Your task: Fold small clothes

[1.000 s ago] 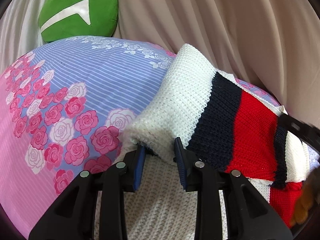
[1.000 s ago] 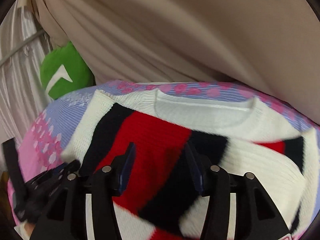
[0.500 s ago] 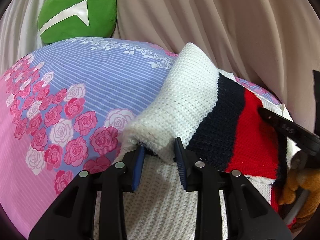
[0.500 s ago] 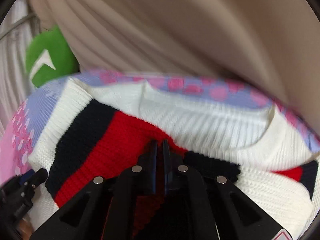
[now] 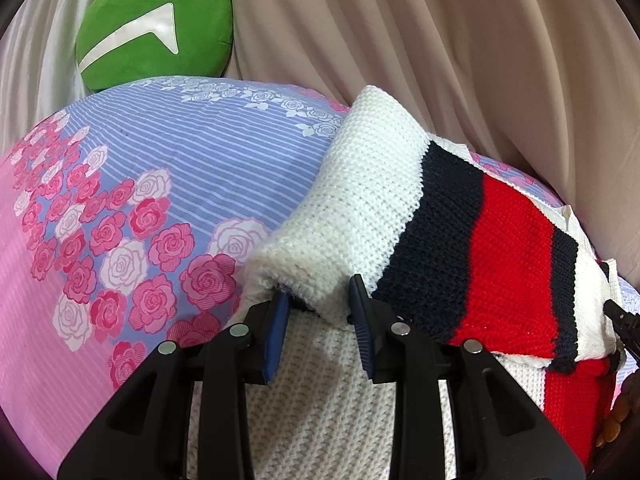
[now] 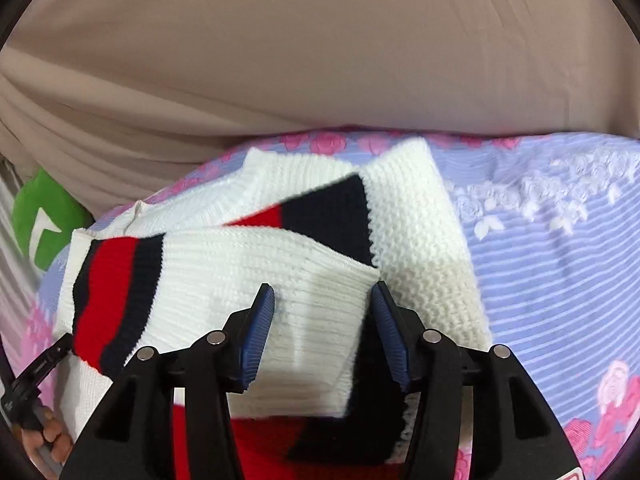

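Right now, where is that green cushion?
The green cushion sits at the head of the flowered bedspread, against the beige curtain, upper left in the left view, left edge in the right view.

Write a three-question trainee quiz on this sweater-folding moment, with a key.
1. True or false: the left gripper has its jaws around the white cuff of the sweater sleeve.
2. Multiple choice: the right gripper is A) open above the sweater, B) shut on a red stripe, C) out of view.
3. Fill in: the green cushion lies at the far edge of the floral ___.

Key: 1 true; 2 A; 3 bedsheet.
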`<act>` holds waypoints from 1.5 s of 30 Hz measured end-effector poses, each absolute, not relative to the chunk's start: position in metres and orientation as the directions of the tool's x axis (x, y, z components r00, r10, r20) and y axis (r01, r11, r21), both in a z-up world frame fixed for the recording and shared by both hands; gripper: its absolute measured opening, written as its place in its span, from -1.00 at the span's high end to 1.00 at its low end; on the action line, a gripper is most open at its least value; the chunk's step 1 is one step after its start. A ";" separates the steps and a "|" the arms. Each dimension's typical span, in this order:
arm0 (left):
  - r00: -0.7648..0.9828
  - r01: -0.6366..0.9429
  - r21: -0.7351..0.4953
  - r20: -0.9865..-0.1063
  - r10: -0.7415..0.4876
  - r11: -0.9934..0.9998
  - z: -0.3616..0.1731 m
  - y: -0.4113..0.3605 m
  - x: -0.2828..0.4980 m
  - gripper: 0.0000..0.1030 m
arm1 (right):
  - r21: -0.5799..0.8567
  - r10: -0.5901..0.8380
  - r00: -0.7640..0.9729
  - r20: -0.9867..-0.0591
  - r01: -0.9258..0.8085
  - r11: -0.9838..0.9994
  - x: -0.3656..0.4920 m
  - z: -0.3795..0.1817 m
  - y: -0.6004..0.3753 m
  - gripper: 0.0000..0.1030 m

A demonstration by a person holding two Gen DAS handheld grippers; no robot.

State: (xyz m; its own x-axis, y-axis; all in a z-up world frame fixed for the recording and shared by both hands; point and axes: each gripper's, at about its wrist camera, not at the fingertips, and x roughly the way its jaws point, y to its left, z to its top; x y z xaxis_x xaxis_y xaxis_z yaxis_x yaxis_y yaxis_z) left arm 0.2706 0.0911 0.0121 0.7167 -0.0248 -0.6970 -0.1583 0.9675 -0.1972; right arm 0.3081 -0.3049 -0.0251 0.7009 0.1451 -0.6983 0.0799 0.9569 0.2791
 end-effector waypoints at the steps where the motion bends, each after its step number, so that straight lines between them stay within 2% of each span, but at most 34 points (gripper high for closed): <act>1: 0.717 -0.159 -0.197 -0.697 -0.025 0.967 0.012 0.090 0.270 0.44 | 0.270 0.166 0.695 -0.699 0.041 0.962 0.308 -0.021 -0.300 0.66; 2: 0.717 -0.159 -0.199 -0.697 -0.026 0.967 0.012 0.090 0.270 0.44 | 0.280 0.203 0.689 -0.696 0.000 0.960 0.310 -0.018 -0.294 0.80; 7: 0.717 -0.159 -0.197 -0.697 -0.024 0.967 0.012 0.090 0.270 0.44 | 0.255 0.181 0.810 -0.558 -0.040 0.966 0.286 0.028 -0.287 0.81; 8: 0.716 -0.158 -0.192 -0.697 -0.021 0.969 0.012 0.089 0.269 0.44 | 0.252 0.163 0.803 -0.573 -0.016 0.968 0.290 0.024 -0.294 0.81; 10: 0.715 -0.158 -0.178 -0.699 -0.012 0.971 0.012 0.087 0.270 0.39 | 0.151 0.062 0.709 -0.703 0.063 0.987 0.313 -0.014 -0.301 0.81; 11: 0.714 -0.155 -0.174 -0.700 -0.011 0.972 0.012 0.086 0.271 0.38 | 0.157 0.074 0.699 -0.711 0.056 0.986 0.316 -0.026 -0.303 0.81; 14: 0.714 -0.155 -0.174 -0.700 -0.012 0.973 0.012 0.086 0.271 0.37 | 0.249 0.132 0.754 -0.643 0.043 0.967 0.290 0.001 -0.310 0.81; 16: 0.713 -0.156 -0.172 -0.701 -0.010 0.973 0.012 0.087 0.271 0.37 | 0.231 0.133 0.790 -0.598 0.011 0.973 0.275 0.014 -0.306 0.81; 19: 0.713 -0.157 -0.167 -0.702 -0.005 0.973 0.012 0.086 0.272 0.37 | 0.185 0.104 0.704 -0.702 0.039 0.982 0.300 -0.018 -0.302 0.81; 22: 0.719 -0.178 -0.198 -0.695 -0.010 0.964 0.012 0.092 0.270 0.41 | 0.192 0.106 0.715 -0.691 0.041 0.981 0.299 -0.007 -0.299 0.80; 26: 0.722 -0.225 -0.217 -0.692 0.012 0.950 0.012 0.101 0.268 0.58 | 0.162 0.106 0.725 -0.681 0.009 0.987 0.300 0.001 -0.283 0.80; 30: 0.716 -0.222 -0.197 -0.698 0.022 0.955 0.012 0.097 0.270 0.58 | 0.198 0.120 0.712 -0.692 0.028 0.980 0.304 -0.011 -0.296 0.79; 32: 0.715 -0.215 -0.192 -0.699 0.020 0.958 0.012 0.095 0.270 0.57 | 0.240 0.138 0.707 -0.693 0.046 0.970 0.292 -0.004 -0.305 0.73; 33: 0.716 -0.213 -0.195 -0.698 0.017 0.957 0.012 0.095 0.270 0.56 | 0.256 0.140 0.717 -0.683 0.055 0.965 0.277 0.003 -0.311 0.60; 35: 0.721 -0.203 -0.219 -0.692 -0.006 0.954 0.013 0.097 0.267 0.55 | 0.263 0.132 0.736 -0.664 0.065 0.962 0.247 0.013 -0.318 0.52; 38: 0.725 -0.161 -0.242 -0.687 -0.052 0.957 0.015 0.099 0.263 0.38 | 0.237 0.109 0.744 -0.659 0.067 0.969 0.192 0.020 -0.333 0.40; 41: 0.716 -0.108 -0.211 -0.694 -0.071 0.972 0.020 0.101 0.241 0.22 | 0.230 0.114 0.739 -0.664 0.056 0.972 0.128 0.016 -0.340 0.10; 44: 0.710 -0.037 -0.177 -0.697 -0.099 0.984 0.030 0.107 0.195 -0.27 | 0.257 0.137 0.722 -0.678 0.058 0.965 0.055 0.003 -0.353 -0.03; 45: 0.709 -0.012 -0.159 -0.697 -0.104 0.987 0.033 0.109 0.177 -0.36 | 0.272 0.148 0.715 -0.683 0.062 0.960 0.035 -0.003 -0.356 -0.06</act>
